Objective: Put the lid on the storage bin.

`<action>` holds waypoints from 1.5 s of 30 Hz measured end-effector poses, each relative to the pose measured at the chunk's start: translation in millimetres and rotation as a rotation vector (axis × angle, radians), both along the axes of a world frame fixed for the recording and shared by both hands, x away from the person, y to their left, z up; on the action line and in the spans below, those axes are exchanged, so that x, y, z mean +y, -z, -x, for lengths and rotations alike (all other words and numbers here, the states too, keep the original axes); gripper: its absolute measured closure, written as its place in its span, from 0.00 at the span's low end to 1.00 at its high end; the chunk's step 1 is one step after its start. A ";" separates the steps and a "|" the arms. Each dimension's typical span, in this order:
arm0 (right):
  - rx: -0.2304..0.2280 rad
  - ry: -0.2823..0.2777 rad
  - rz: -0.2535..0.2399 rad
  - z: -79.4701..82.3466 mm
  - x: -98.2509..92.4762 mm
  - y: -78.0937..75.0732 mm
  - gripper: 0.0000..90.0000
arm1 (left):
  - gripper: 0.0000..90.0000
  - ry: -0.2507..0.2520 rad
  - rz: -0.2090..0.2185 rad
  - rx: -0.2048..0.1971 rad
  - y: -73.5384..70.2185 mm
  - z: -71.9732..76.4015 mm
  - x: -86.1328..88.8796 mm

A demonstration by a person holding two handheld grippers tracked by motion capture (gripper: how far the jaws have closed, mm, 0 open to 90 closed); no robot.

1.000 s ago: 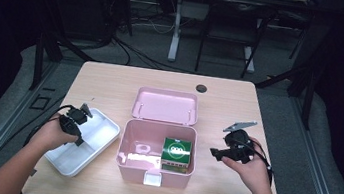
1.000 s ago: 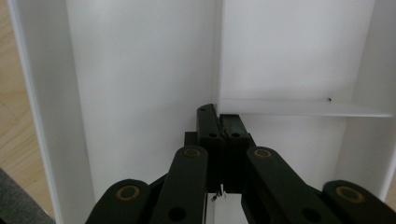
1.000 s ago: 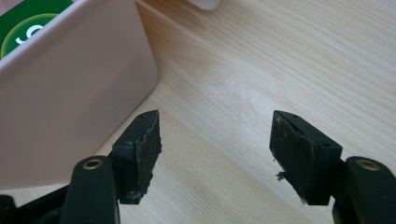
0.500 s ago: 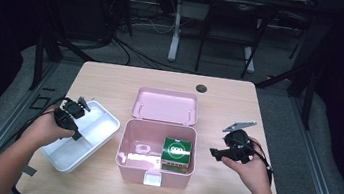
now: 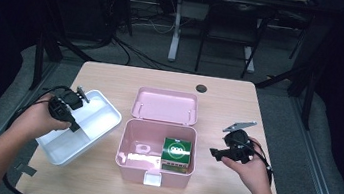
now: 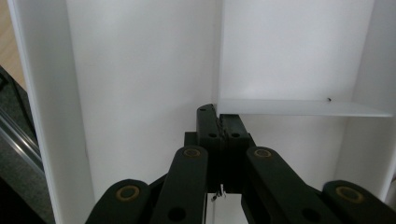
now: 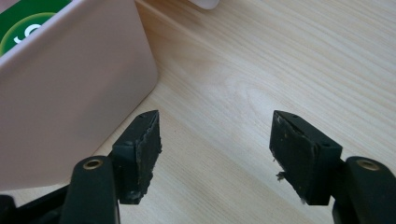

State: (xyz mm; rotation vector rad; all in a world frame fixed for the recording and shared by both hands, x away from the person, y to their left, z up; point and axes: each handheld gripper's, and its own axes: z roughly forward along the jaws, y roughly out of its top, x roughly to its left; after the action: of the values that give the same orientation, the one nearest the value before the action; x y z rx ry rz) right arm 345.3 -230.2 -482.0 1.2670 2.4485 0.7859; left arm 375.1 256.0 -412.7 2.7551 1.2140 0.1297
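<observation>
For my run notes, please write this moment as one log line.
left claw: shut on white tray divider | white tray: tilted, lifted | right claw: open, empty, beside pink box | green packet: in box

Left tool jaws clamped together, right tool jaws apart

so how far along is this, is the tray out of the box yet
Done: the pink box is open and the white tray is beside it on the table. In hand: the left gripper is shut on the tray's divider. The right gripper waits open. Left: the green packet remains inside the box.
</observation>
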 end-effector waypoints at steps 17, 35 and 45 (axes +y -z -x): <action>0.000 0.003 0.002 0.1 0.5 0.2 0.37 | 0.99 0.094 -0.024 -0.045 -34.0 4.7 -14.8; 0.001 0.001 0.001 0.1 0.7 0.5 0.37 | 0.99 0.257 -0.057 -0.043 -47.0 4.1 -52.6; 0.004 0.004 0.000 -0.5 1.0 2.1 0.37 | 0.99 0.364 -0.068 -0.030 -46.4 1.4 -91.1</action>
State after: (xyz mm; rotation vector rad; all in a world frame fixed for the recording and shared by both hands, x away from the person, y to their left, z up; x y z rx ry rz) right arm 345.8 -229.2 -484.1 1.2740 2.4483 0.7829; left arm 373.7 164.9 -366.3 2.9644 0.6954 0.1771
